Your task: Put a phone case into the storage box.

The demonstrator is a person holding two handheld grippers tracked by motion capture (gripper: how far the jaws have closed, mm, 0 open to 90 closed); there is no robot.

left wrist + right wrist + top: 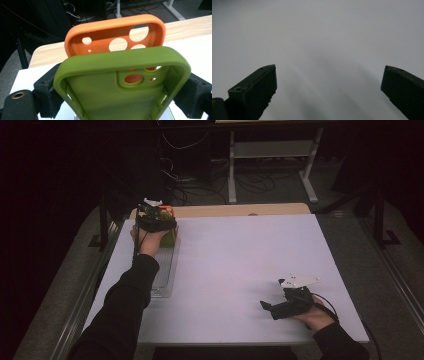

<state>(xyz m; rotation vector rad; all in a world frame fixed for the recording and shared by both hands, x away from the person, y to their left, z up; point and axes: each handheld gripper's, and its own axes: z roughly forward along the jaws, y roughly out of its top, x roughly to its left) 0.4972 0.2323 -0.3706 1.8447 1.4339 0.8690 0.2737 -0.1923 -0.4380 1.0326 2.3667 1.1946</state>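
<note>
Seen from the high view, the left claw [156, 218] hangs over the far left corner of the white counter [240, 270], above the far end of a clear tray [165, 270] that runs along the counter's left edge. A green phone case [169, 238] stands in that tray right under the claw, with a sliver of an orange phone case [166, 208] showing just behind it. The right claw [267, 307] rests near the counter's near right corner, well apart from the tray, pointing toward the left edge.

In the left gripper view, the green phone case [120, 87] stands upright between the two black jaws, its hollow side facing the camera and its camera cut-out at the top. Both pads [47, 97] sit close against its side walls, but whether they press on it or merely flank it cannot be told. The orange phone case [110, 35] stands directly behind the green one, nearly touching it and rising a little higher, toward the counter's far edge.

In the right gripper view, the right claw [328, 82] is released, its jaws spread wide over bare white counter [324, 37] with nothing between them.
</note>
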